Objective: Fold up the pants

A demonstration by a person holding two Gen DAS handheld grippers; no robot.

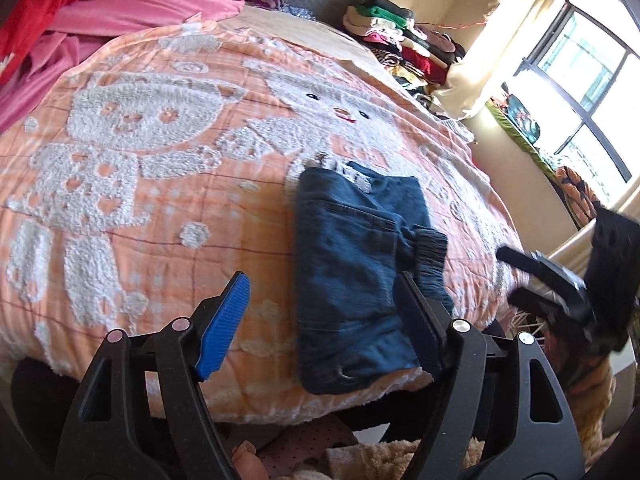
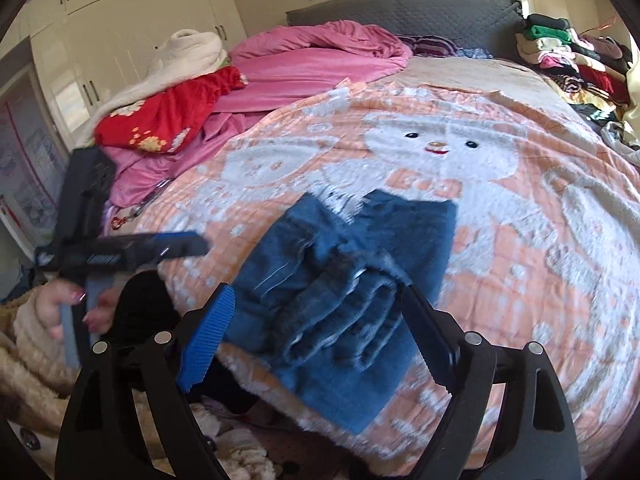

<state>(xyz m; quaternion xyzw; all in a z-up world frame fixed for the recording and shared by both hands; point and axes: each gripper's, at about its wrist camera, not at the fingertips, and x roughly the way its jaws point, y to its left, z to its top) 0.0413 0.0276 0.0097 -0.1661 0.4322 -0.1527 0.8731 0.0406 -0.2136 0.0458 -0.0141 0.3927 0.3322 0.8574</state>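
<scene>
Small blue denim pants [image 1: 352, 264] lie folded into a compact bundle on the orange bear-patterned blanket [image 1: 160, 184], near the bed's front edge. They also show in the right wrist view [image 2: 344, 276], with a cuff on top. My left gripper [image 1: 320, 328] is open and empty, hovering just in front of the pants, its right finger over their edge. My right gripper [image 2: 316, 344] is open and empty, its jaws spread just above the near end of the bundle. Each gripper appears in the other's view: the right gripper [image 1: 560, 284] and the left gripper [image 2: 120, 252].
Pink bedding [image 2: 304, 60] and a red garment [image 2: 168, 116] are heaped at the bed's far left. A stack of folded clothes [image 1: 400, 36] stands at the far right by the headboard. A window [image 1: 580, 80] is on the right. Fluffy beige fabric [image 2: 32, 380] lies below the bed edge.
</scene>
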